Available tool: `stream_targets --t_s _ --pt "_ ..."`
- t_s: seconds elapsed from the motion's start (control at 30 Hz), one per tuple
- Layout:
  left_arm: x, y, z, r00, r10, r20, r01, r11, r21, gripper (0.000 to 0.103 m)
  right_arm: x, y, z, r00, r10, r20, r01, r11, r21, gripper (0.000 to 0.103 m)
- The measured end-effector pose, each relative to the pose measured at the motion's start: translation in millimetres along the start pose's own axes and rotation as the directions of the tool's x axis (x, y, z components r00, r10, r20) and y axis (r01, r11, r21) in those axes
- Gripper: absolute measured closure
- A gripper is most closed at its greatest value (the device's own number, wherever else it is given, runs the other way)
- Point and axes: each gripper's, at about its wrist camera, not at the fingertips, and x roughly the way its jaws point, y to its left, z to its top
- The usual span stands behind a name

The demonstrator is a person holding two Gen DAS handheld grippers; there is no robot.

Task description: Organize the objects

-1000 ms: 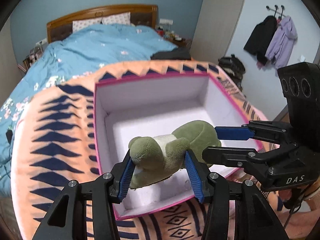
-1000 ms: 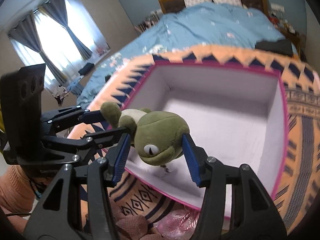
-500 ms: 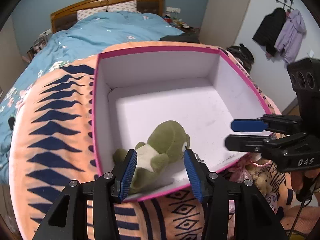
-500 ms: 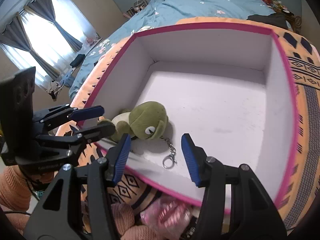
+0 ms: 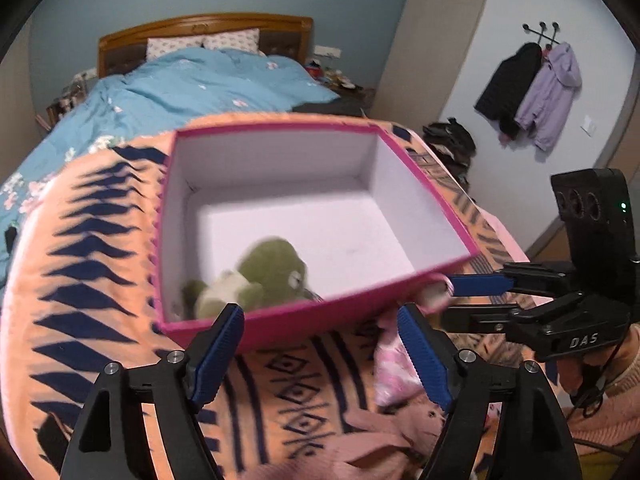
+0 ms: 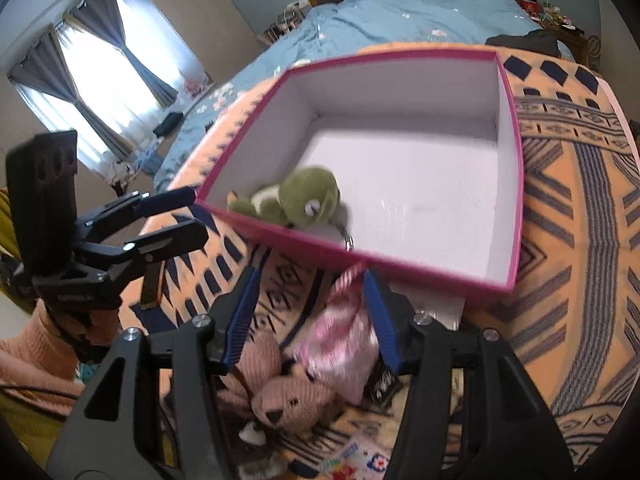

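While our left gripper [image 5: 320, 344] hangs over the patterned orange blanket [image 5: 100, 280] just in front of the pink box [image 5: 360, 304], its blue-padded jaws are opening and we see nothing between them. In this left wrist view the green frog plush [image 5: 264, 276] lies inside the box, in the near left corner against the front wall. Our right gripper [image 5: 448, 300] shows at the right, by the box's near corner.

From the right wrist view, our right gripper [image 6: 308, 312] sits below the box's [image 6: 516, 200] front wall, jaws parted with nothing pinched between the pads; a pink striped bag [image 6: 344, 344] lies just behind the right finger, and a pink knitted bear [image 6: 280, 396] lies on the blanket beneath. The frog [image 6: 304, 200] rests in the box, its metal keyring [image 6: 348, 240] beside it.
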Motion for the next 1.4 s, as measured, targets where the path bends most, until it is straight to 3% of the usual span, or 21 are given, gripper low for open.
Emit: stream_targets --t_s 0.23,0.5,0.83,1.07,1.2,1.4 --pt "26.6 -16.0 -24.5 0.993 -0.073 -0.094 0.071 0.997 -0.032 0.022 16.8 -11.5 -24.0 0.996 -0.036 -0.08 0.039 0.999 0.035 0.047" --pt "45.7 -22.7 -37.6 0.981 -0.107 -0.16 0.1 0.994 -0.051 0.023 34.1 -22.9 -37.1 0.99 -0.058 -0.131 0.067 0.996 0.065 0.047" --pt "69.8 -27.2 -45.1 0.959 -0.162 -0.232 0.146 0.986 -0.087 0.039 47.2 -23.4 -37.6 0.986 -0.072 -0.154 0.08 0.995 0.053 0.05" --pt "79.3 -29.6 -48.4 0.945 -0.2 -0.26 0.177 0.978 -0.109 0.043 55.5 -31.9 -36.5 0.983 -0.073 -0.168 0.087 0.993 0.075 0.061" --pt "88.5 -30.3 -50.5 0.933 -0.22 -0.283 0.191 0.973 -0.129 0.053 58.9 -34.0 -36.2 0.982 -0.07 -0.177 0.085 0.993 0.078 0.077" --pt "91.3 -26.6 -51.1 0.92 -0.269 -0.283 0.226 0.958 -0.176 0.06 57.8 -32.6 -37.9 0.985 -0.053 -0.166 0.066 0.995 0.072 0.084"
